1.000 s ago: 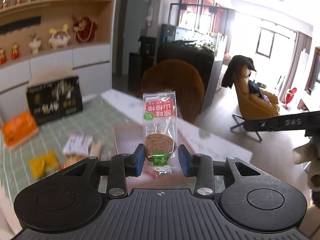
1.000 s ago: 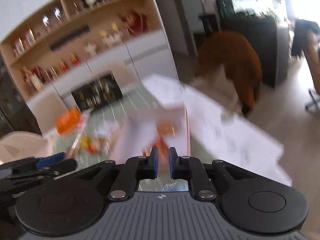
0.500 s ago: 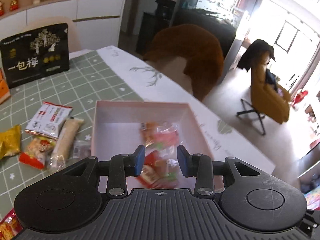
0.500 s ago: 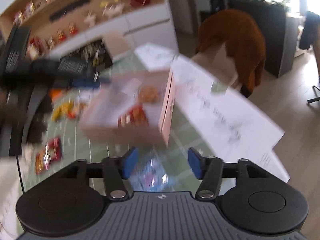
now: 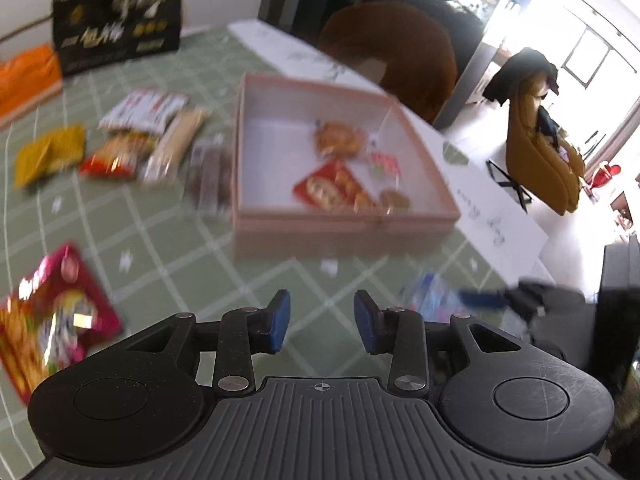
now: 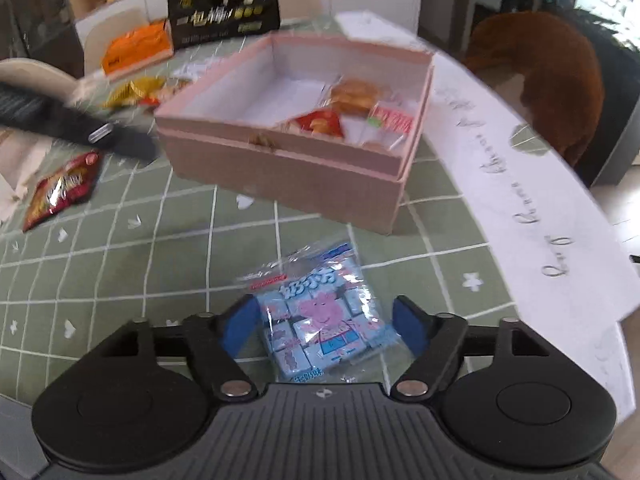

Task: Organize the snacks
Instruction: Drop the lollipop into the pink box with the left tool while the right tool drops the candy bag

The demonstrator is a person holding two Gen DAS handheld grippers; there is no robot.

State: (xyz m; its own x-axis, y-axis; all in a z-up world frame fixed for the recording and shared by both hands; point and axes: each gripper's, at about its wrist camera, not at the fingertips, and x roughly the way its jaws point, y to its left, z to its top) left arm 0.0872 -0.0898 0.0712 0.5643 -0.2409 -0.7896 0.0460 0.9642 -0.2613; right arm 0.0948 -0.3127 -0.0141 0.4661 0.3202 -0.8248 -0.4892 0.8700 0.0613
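My left gripper (image 5: 320, 316) hovers open and empty over the green checked cloth, in front of the pink box (image 5: 344, 216). Inside the box lie a red packet (image 5: 332, 188), a round cake (image 5: 336, 140) and a lollipop pack (image 5: 384, 164). My right gripper (image 6: 324, 320) is low over a blue cartoon-pig snack pack (image 6: 316, 300) that lies flat on the cloth. Its jaws are opening and stand on either side of the pack, with the pads apart from it. In the left wrist view that pack (image 5: 432, 296) is a blur to the right.
Several loose snacks (image 5: 140, 132) lie left of the box, and a red-pink bag (image 5: 52, 320) sits near the front left. A black carton (image 5: 120, 36) and an orange box (image 5: 24, 80) stand at the back. A white runner (image 6: 520, 200) edges the table; a brown chair (image 5: 392, 52) is beyond.
The left gripper let go of the lollipop pack, which now lies in the box, then sank and drew back. The right gripper went from shut to wide and dropped over the blue pack.
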